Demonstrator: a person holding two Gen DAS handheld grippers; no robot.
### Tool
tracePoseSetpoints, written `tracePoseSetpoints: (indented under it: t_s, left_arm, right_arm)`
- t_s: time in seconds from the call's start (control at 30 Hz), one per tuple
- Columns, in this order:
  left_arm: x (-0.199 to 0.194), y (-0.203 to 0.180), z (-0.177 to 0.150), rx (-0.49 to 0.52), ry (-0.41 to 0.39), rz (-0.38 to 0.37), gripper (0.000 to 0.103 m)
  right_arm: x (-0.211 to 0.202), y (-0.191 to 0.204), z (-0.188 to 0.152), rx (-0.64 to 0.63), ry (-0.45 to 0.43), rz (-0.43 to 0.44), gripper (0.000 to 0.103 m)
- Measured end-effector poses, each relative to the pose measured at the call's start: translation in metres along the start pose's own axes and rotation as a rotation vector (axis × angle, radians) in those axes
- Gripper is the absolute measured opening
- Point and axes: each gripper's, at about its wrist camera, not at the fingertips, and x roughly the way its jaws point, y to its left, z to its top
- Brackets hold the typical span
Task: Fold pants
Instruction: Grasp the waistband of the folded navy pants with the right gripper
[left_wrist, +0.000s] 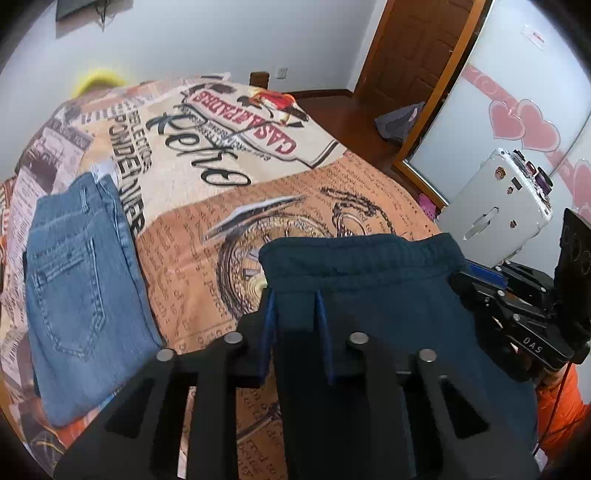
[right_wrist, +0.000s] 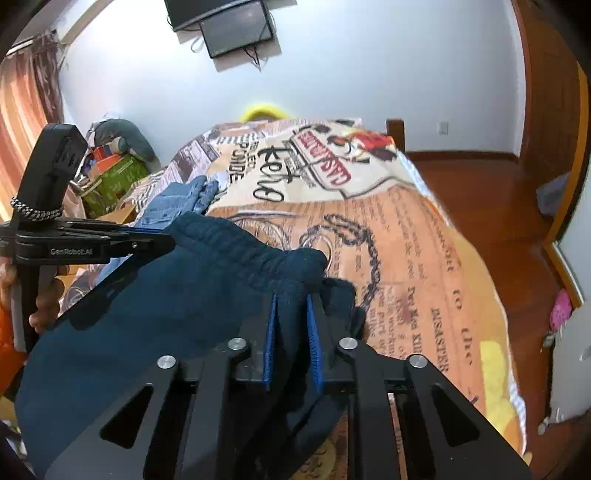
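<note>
Left gripper: the black two-finger left gripper with blue pads (left_wrist: 295, 295) is seen closed down on the waistband end of the dark navy fleece sweatpants (left_wrist: 369, 280), cloth pinched between its narrowly parted fingers.

Right gripper: the black two-finger right gripper with blue ribbed pads (right_wrist: 292, 301) is seen clamped on a bunched fold of the same sweatpants (right_wrist: 184, 295) at the opposite corner of the waistband, its fingers held apart only by the gathered cloth.

Sweatpants: the garment is stretched between the two grippers at the near edge of the bed, its ribbed elastic waistband (left_wrist: 362, 254) turned toward the far end of the bed. Whether the fabric is resting on the cover or held just above it cannot be told.

Bed cover: a printed orange and cream bedspread with vintage lettering and a pocket-watch motif (left_wrist: 303, 199) is spread over the bed beneath the sweatpants.

Jeans: a folded pair of light blue denim jeans (left_wrist: 85, 280) is laid on the bed cover to the left of the sweatpants, apart from them, a back pocket facing up.

Beside the bed: a white hard-shell suitcase (left_wrist: 495, 206) is stood to the right of the bed, against a frosted sliding door with pink heart decals (left_wrist: 524, 125).

Beyond the bed: a dark wall-mounted screen (right_wrist: 236, 29) is seen on the white wall past the far end of the bed.
</note>
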Motion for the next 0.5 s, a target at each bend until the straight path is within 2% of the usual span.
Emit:
tracePoseSetpoints:
  t_s: [0.2,0.33,0.4,0.5]
  left_arm:
    - [-0.007,-0.011,0.013,0.033,-0.044,0.033,0.019]
    - [0.015,-0.009,0.013,0.031,0.004,0.090,0.019]
    - [0.026,-0.006,0.009,0.018,0.038,0.089,0.019]
    - [0.026,-0.008,0.005,0.018,0.040,0.104,0.020]
  right_arm:
    - [-0.014,0.001,0.011,-0.053,-0.061,-0.042,0.012]
    - [0.007,-0.011,0.008,-0.026,0.006,-0.057,0.013]
    - [0.018,-0.013,0.002,-0.014,0.046,-0.067,0.014]
    - [0.016,-0.010,0.001,-0.030,0.059,-0.090,0.017]
